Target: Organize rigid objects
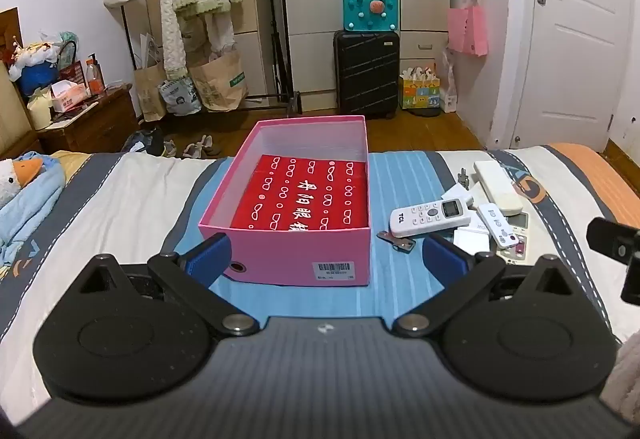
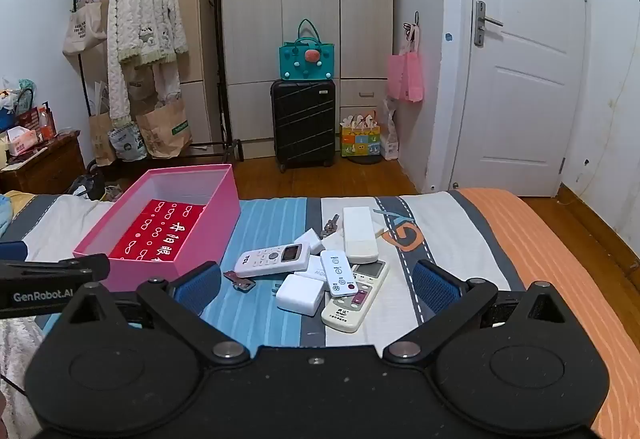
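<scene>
An open pink box [image 1: 298, 259] [image 2: 200, 235] sits on the bed with a red packet [image 1: 308, 195] [image 2: 160, 235] inside. Right of it lies a pile: a white TCL remote [image 1: 430, 217] [image 2: 272, 259], a small white remote [image 2: 339, 273], a cream remote [image 2: 356, 297], a long white remote [image 2: 359, 235], white chargers [image 2: 300, 295], keys [image 1: 396, 239] [image 2: 240, 281]. My left gripper [image 1: 326, 255] is open and empty, straddling the box's near wall. My right gripper [image 2: 316, 287] is open and empty, just short of the pile.
The striped bedsheet [image 2: 500, 259] ends at a wooden floor. Beyond stand a black suitcase [image 2: 304, 123], a clothes rack [image 2: 148, 39], a wardrobe and a white door [image 2: 520, 79]. A duck plush [image 1: 20, 175] lies at the bed's left. The left gripper shows in the right wrist view [image 2: 48, 283].
</scene>
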Tool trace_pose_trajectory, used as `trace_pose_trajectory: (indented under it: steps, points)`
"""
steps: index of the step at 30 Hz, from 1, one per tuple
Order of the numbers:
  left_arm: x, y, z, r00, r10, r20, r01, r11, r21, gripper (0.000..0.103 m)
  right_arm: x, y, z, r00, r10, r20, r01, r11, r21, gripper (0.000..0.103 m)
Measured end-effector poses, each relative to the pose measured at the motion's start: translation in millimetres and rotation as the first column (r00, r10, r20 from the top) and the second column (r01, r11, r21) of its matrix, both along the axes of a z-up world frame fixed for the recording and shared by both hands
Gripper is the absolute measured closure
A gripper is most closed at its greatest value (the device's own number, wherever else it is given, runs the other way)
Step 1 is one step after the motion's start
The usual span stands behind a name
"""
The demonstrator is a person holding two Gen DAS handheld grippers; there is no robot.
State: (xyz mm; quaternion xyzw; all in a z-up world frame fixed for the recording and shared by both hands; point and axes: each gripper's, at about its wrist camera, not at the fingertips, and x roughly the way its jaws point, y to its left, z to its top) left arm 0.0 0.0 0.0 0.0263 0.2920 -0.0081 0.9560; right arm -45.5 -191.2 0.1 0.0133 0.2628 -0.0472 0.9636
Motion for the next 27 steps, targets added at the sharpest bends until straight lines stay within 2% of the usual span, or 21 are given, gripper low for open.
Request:
trace_pose_trajectory:
  steps: [13,27]
  points:
    - [0.1,-0.4,6.6,1.000,0.003,-0.010,-0.003,1.000,-0.010,0.000,-1.3,0.4,-0.9,1.000,0.001,-0.006,-0.001,1.000,-0.003,0.000]
    - [3.5,-2.2,-7.8,1.000,-0.010,-0.009,0.009,1.000,-0.015,0.000,-0.2,-3.7,-5.1,1.000,-0.002,-0.009,0.001,1.000,-0.012,0.000]
